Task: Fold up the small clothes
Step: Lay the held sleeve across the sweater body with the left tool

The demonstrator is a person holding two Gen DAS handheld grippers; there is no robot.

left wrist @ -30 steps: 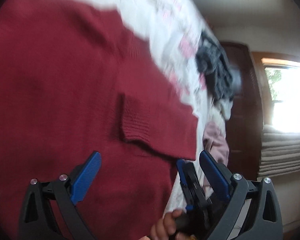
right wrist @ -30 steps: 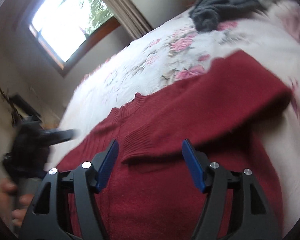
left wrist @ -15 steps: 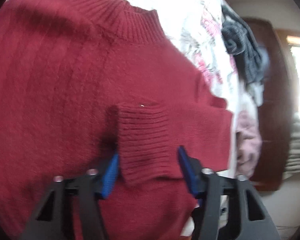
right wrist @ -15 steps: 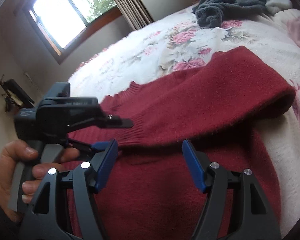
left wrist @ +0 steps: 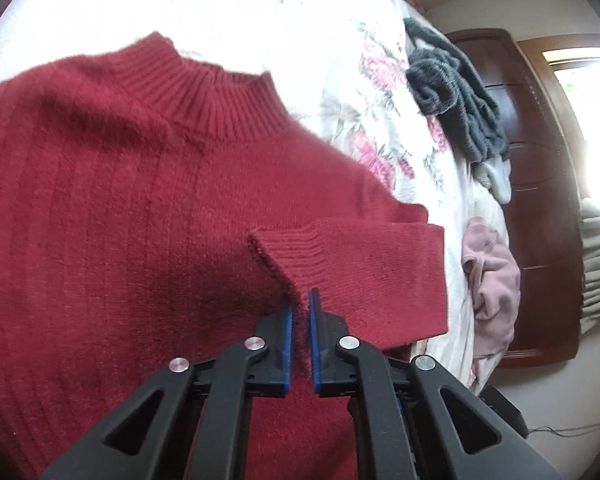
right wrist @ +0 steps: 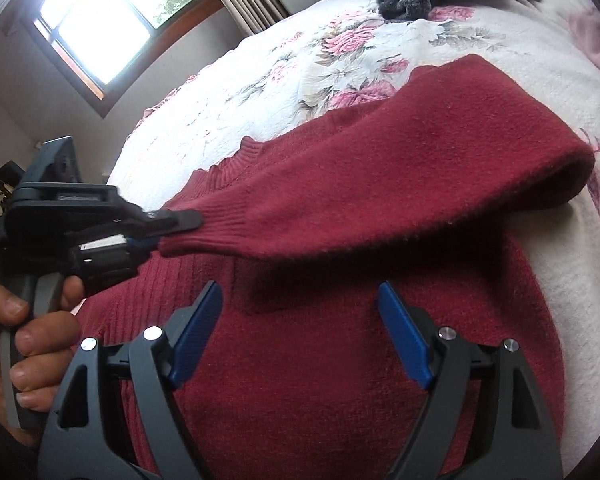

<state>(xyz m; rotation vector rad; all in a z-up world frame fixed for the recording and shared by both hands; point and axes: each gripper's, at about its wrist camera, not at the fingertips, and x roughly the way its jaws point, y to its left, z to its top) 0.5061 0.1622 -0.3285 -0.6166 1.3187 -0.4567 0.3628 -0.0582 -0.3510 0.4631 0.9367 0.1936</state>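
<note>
A dark red knit sweater (left wrist: 120,220) lies flat on the floral bedspread (left wrist: 364,92), its ribbed collar (left wrist: 204,84) toward the far side. One sleeve (right wrist: 400,184) is folded across the chest. My left gripper (left wrist: 301,303) is shut on the ribbed cuff (left wrist: 296,256) of that sleeve and holds it slightly lifted; in the right wrist view the left gripper (right wrist: 168,228) shows at the cuff (right wrist: 204,228), held by a hand (right wrist: 24,336). My right gripper (right wrist: 300,304) hovers open over the sweater's body (right wrist: 320,380), with nothing between its fingers.
A dark grey fleece garment (left wrist: 452,96) and a pink garment (left wrist: 492,280) lie near the bed's edge. A dark wooden door (left wrist: 540,200) stands beyond the bed. A window (right wrist: 112,12) with curtains is on the far wall.
My left gripper has closed from open around the cuff to shut on it and lifted the cuff slightly. The right gripper has stayed open, nearly still.
</note>
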